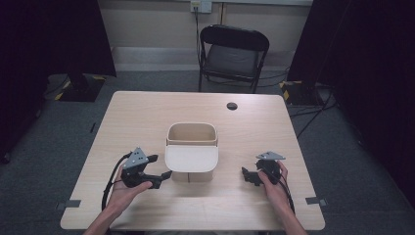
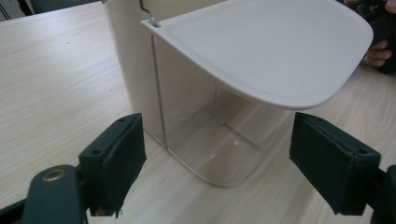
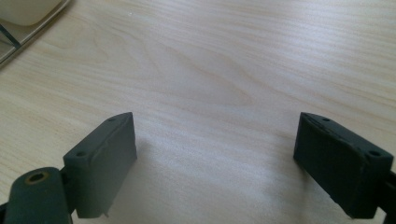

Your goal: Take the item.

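Pale wood table (image 1: 147, 112) is bearing a lidded bin (image 1: 192, 147) centrally; its lid (image 2: 271, 51) is hiding the clear front's top. Left gripper (image 1: 164, 166), at eight o'clock, and right gripper (image 1: 246, 175), at four, are gaping empty amid bare tabletop.

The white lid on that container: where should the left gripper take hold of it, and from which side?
Probably the lid's rounded free edge, which overhangs the clear container with open space beneath. The hinge sits at the back, so coming from the front, on the person's side, looks best. The left gripper already faces that edge with jaws wide open, one jaw could go above the thin flat rim and one below it.
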Tool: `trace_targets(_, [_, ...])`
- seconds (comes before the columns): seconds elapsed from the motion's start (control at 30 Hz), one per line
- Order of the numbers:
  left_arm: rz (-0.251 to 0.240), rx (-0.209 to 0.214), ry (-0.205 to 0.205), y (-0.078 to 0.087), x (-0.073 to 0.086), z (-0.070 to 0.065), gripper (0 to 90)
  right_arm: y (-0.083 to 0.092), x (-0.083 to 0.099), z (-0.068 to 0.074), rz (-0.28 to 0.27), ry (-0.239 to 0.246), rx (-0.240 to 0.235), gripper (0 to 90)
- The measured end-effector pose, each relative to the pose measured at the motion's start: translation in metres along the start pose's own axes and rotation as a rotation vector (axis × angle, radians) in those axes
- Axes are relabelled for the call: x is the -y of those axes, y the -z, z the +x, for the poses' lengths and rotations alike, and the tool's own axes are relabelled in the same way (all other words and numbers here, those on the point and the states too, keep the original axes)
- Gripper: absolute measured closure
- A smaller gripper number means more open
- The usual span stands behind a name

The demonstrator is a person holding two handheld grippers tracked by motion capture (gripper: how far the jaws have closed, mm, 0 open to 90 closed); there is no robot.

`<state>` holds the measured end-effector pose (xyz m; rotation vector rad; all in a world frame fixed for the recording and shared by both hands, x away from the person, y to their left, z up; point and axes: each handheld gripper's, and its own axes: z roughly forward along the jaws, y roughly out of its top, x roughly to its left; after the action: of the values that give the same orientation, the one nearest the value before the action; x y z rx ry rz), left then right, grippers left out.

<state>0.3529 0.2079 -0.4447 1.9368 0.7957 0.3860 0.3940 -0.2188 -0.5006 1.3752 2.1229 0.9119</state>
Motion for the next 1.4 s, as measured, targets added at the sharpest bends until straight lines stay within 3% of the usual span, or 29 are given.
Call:
trace_targets(0.17, [-0.013,-0.001,0.029,-0.0015,-0.0005,-0.0008,20.3,0.0,0.0,0.0,0.0,0.0,0.0,12.4])
trace_targets(0.5, [-0.025,0.004,0.002,-0.0022,-0.0007,-0.0026,24.7,0.0,0.0,0.0001,0.0,0.0,0.0,12.4])
trace_targets(0.97, [-0.035,0.039,0.011,-0.0013,-0.0014,-0.0022,24.7,0.0,0.0,0.0001,0.0,0.0,0.001,12.3])
trace_targets(1.4, [-0.056,0.055,-0.013,-0.0024,-0.0046,-0.0046,30.0,-0.0005,-0.0003,0.0001,0.0,0.0,0.001,11.8])
